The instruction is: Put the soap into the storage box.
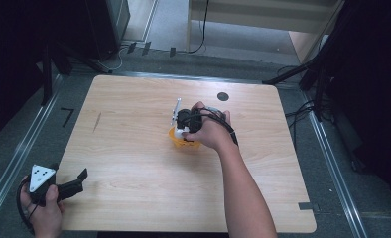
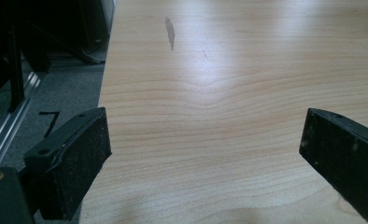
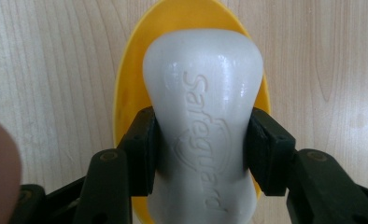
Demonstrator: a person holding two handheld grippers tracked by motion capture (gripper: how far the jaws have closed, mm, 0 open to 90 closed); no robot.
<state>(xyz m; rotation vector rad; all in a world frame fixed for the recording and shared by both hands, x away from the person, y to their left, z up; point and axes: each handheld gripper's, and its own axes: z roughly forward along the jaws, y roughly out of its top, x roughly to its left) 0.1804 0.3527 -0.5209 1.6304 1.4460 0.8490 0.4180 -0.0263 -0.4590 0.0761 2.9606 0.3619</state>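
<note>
Item: soap bar, white, waisted, brand lettering embossed on its upper face. Location: mid-table, directly over a yellow dish; seen from the right gripper view, the bar covers most of the dish and only a yellow rim shows around it.

Right gripper: pinching the bar. Its two black pads press flat against the bar's opposite long sides at the narrow waist, the bar centred between them and running out well beyond the pad tips. In the high view the right gripper is pointed down at the dish, the hand wrapped over it.

Left gripper: idle at the near left corner of the table, well apart from the work, jaws spread wide with nothing but bare wood between them (confirmed in the left gripper view).

Step in hand, as judged: soap held at the dish, either being set down or being picked up; whether the bar's underside touches the dish cannot be told from these angles.

Next move calls for: a steady vertical motion, grip kept square on the waist, since a smooth bar may slip or tilt; if placing, seat the bar before easing the pads apart.
</note>
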